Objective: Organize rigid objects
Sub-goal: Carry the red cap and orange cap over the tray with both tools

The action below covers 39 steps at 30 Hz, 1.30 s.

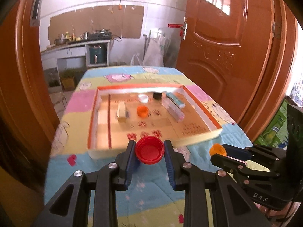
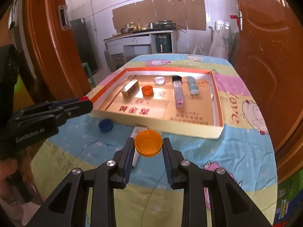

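Observation:
My left gripper point(image 1: 150, 147) is shut on a red bottle cap point(image 1: 150, 150), held above the near edge of a shallow orange-rimmed box point(image 1: 214, 122). My right gripper point(image 2: 148, 144) is shut on an orange bottle cap point(image 2: 148, 145) above the table in front of the box point(image 2: 219, 102). In the left wrist view the right gripper point(image 1: 217, 151) shows at the right with the orange cap point(image 1: 217, 149). In the right wrist view the left gripper point(image 2: 88, 102) shows at the left by the box corner. Inside the box lie an orange cap point(image 2: 147, 90), a white cap point(image 2: 159, 79), a gold block point(image 2: 130, 89), a clear tube with black cap point(image 2: 178, 91) and a teal case point(image 2: 192, 85).
A blue cap point(image 2: 105, 125) lies on the patterned tablecloth point(image 2: 246, 151) in front of the box. A white flat item point(image 2: 137, 130) lies partly under my right gripper. Orange doors point(image 1: 227, 47) stand on both sides of the table. A kitchen counter point(image 2: 142, 34) is beyond.

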Available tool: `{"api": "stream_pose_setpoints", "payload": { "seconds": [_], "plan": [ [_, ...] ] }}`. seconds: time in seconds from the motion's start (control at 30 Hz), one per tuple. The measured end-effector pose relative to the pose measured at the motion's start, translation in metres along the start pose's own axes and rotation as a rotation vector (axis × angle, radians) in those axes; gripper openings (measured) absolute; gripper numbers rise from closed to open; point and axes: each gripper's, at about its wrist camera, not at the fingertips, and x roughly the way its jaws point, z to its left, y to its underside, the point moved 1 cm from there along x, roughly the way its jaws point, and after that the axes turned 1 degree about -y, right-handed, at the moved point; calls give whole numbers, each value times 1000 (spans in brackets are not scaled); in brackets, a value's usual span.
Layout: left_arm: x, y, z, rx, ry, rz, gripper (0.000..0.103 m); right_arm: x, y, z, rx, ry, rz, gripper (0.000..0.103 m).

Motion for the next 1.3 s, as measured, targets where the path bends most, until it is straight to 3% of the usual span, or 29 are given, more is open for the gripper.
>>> {"api": "stream_pose_setpoints", "payload": {
  "seconds": [0.17,1.3],
  "plan": [
    [4,-17,5,3,-19,-20,31,3,-16,-4,-7,5,-14,31],
    [76,-73,50,-52,-84,43,31,68,-90,-25,0,-66,5,31]
  ]
}}
